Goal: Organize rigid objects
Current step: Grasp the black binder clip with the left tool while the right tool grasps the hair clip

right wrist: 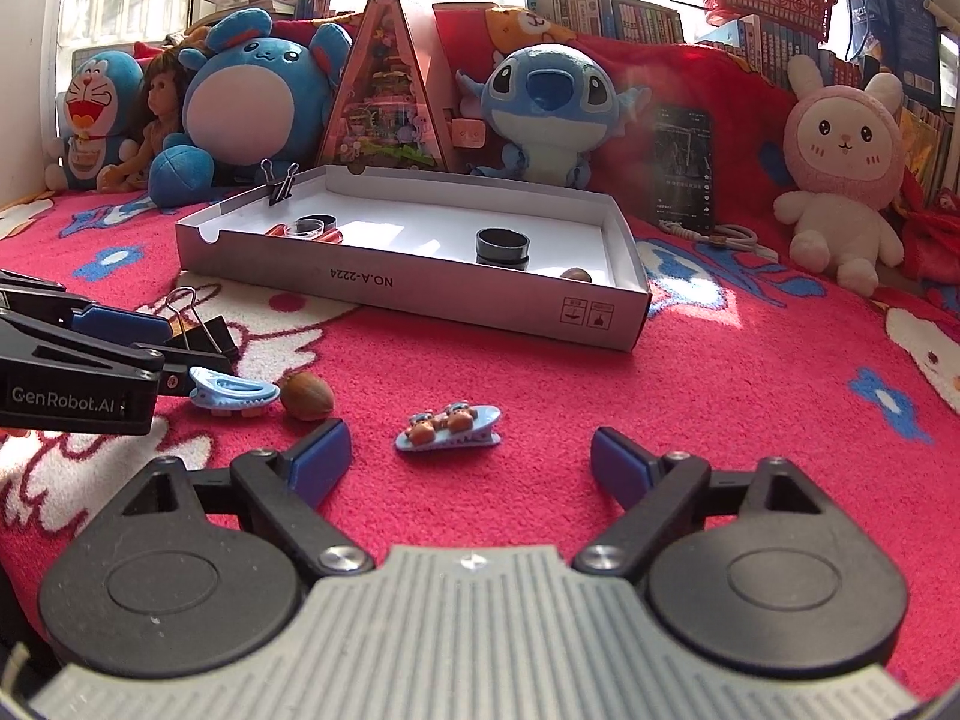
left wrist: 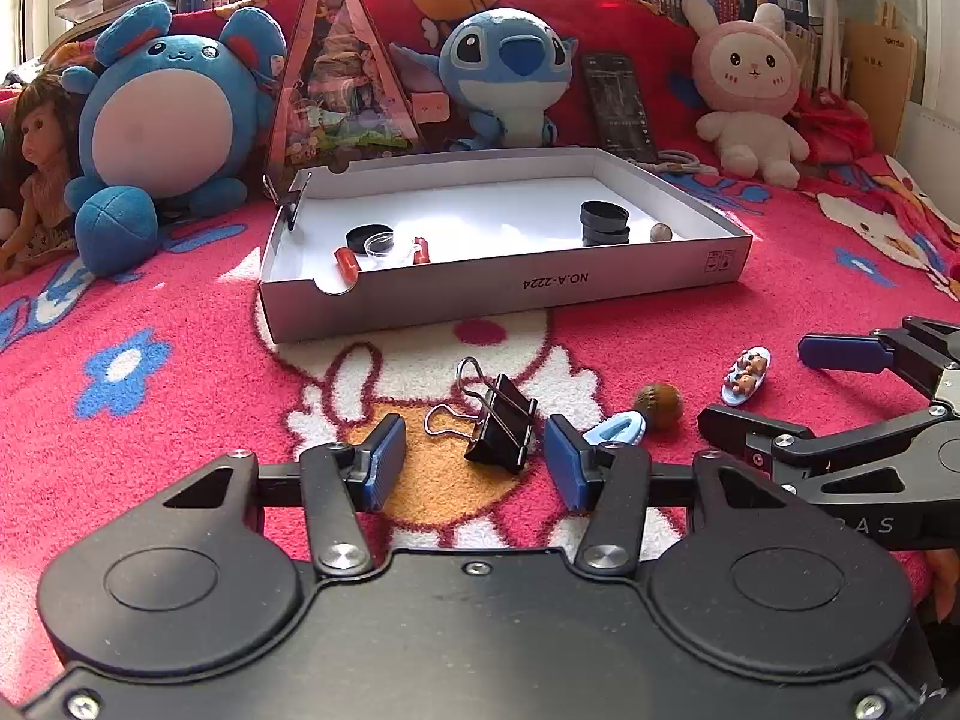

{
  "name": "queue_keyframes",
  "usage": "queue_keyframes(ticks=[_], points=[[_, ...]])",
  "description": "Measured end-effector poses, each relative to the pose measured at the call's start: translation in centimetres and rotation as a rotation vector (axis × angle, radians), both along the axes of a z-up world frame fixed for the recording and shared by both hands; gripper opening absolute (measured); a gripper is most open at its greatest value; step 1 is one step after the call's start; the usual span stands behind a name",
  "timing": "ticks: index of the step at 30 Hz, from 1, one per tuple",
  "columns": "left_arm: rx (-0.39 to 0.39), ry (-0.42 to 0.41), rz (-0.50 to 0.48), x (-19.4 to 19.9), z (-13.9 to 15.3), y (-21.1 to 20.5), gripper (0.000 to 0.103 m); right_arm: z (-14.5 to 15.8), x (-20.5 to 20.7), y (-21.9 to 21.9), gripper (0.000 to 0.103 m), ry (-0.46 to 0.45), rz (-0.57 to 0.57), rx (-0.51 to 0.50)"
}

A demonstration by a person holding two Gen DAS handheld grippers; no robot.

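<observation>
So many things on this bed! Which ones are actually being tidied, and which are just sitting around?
Part of the job:
box
binder clip
blue hair clip
bear hair clip
nut
left claw, open
right claw, open

Just lying about:
Stitch toy
bunny toy
doll
phone

black binder clip (left wrist: pixel 501 423), pale blue hair clip (right wrist: pixel 447 427), brown nut (right wrist: pixel 306 396), red cartoon-print blanket (right wrist: pixel 720 420)
</observation>
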State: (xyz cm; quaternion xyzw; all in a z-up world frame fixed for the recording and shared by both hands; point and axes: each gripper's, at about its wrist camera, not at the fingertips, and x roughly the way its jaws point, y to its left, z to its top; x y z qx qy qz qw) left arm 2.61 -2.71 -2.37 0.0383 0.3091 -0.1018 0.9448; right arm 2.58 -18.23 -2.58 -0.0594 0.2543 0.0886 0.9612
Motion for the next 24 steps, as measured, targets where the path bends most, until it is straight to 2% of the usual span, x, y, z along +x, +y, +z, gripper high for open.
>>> queue_keyframes(ticks=[5, 10, 13, 14, 16, 18, 19, 24], points=[[-0.002, -0.001, -0.001, -0.1, 0.0, 0.1, 0.048, 0.0, 0.0, -0.2, 0.091, 0.006, 0.007, 0.019], [0.004, 0.000, -0.011, -0.3, 0.1, -0.2, 0.039, 0.0, -0.1, -0.2, 0.087, 0.000, 0.022, 0.020], [0.003, 0.011, -0.007, -0.3, 0.4, -0.2, 0.036, 0.3, -0.1, -0.2, 0.078, 0.009, 0.049, 0.025], [-0.002, 0.017, -0.008, -0.2, 0.6, -0.1, 0.024, 0.5, 0.0, -0.3, 0.074, 0.018, 0.058, 0.038], [-0.007, 0.021, -0.004, -0.2, 0.8, 0.0, 0.023, 0.8, 0.1, -0.5, 0.064, 0.030, 0.063, 0.053], [-0.017, 0.035, -0.003, -0.1, 0.9, 0.2, 0.023, 1.0, 0.2, -0.5, 0.047, 0.035, 0.065, 0.047], [-0.019, 0.039, 0.000, -0.1, 1.0, 0.2, 0.023, 1.0, 0.2, -0.4, 0.043, 0.036, 0.066, 0.035], [-0.017, 0.048, 0.001, 0.0, 1.2, 0.3, 0.023, 1.0, 0.2, -0.4, 0.042, 0.036, 0.067, 0.031]])
